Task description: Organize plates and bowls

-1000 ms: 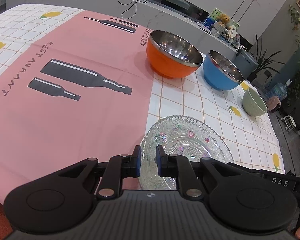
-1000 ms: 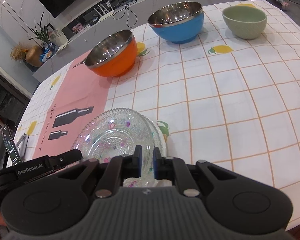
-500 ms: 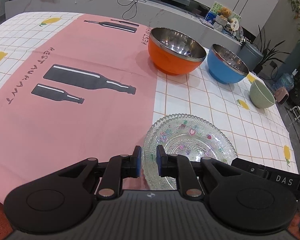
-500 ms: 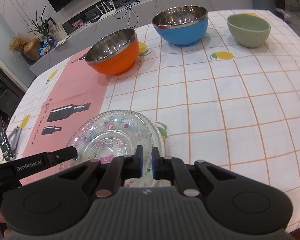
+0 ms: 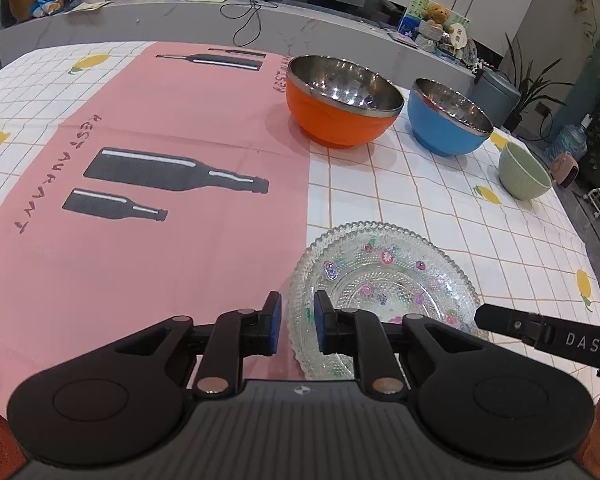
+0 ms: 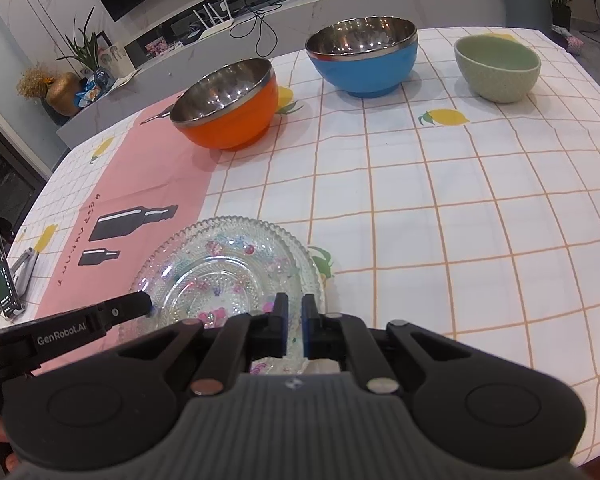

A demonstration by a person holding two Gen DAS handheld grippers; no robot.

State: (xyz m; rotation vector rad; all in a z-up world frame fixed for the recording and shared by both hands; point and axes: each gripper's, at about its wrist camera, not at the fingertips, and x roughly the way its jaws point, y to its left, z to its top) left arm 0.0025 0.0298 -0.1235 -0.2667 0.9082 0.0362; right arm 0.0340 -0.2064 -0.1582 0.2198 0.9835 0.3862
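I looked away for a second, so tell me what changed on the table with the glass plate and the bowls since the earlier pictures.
Nothing on the table visibly moved. The left gripper and right gripper stay clamped on opposite rims of the clear patterned glass plate. The orange steel-lined bowl, blue steel-lined bowl and pale green bowl sit where they were.

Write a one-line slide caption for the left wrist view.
Left gripper pinches the glass plates' near rim; orange bowl, blue bowl, green bowl beyond.
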